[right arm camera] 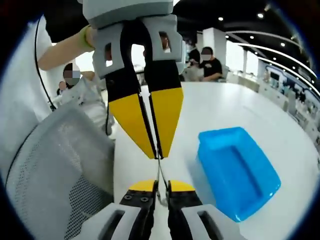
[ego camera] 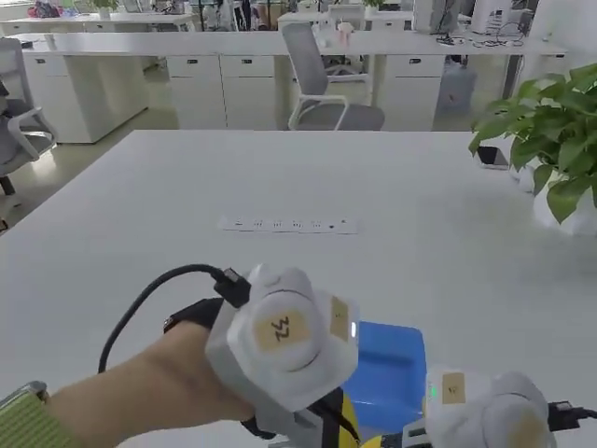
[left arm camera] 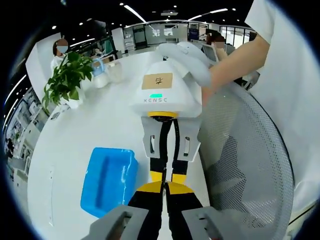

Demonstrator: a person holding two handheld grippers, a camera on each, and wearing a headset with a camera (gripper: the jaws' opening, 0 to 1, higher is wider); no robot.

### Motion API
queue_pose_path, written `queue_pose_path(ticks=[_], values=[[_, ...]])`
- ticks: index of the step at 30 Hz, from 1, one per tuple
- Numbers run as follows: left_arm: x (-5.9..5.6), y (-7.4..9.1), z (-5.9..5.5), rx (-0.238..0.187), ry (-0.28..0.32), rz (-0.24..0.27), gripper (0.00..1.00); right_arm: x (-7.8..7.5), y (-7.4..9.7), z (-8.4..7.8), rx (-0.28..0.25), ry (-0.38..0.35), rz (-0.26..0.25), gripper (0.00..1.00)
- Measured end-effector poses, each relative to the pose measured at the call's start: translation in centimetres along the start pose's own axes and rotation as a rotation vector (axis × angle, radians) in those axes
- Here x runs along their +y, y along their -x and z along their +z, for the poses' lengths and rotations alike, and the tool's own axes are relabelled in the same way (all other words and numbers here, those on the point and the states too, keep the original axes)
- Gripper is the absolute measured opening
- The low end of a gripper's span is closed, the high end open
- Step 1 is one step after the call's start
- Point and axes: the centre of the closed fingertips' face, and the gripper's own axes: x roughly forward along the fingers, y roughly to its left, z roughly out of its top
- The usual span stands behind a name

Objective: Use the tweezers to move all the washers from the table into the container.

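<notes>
The tweezers (right arm camera: 160,172) show as a thin metal sliver at lower centre of the right gripper view, pinched between the jaws of my right gripper (right arm camera: 161,189). My left gripper (right arm camera: 157,152) reaches down from the top, its jaws pressed together at the sliver's upper end. I cannot tell whether they grip it. The blue container (right arm camera: 237,170) sits at right on the tabletop (right arm camera: 225,107), mouth up.
</notes>
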Motion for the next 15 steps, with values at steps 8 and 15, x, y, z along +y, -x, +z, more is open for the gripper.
queue_pose_path(ticks=[8,15], values=[[-0.6,-0.4,0.5,-0.020,0.013,-0.018,0.00,0.4,0.2,-0.3,-0.003,-0.024,0.017,0.05],[-1.0,-1.0,0.4,-0.018,0.020,-0.024,0.00,0.7,0.2,-0.5,0.036,0.030,0.014,0.04]])
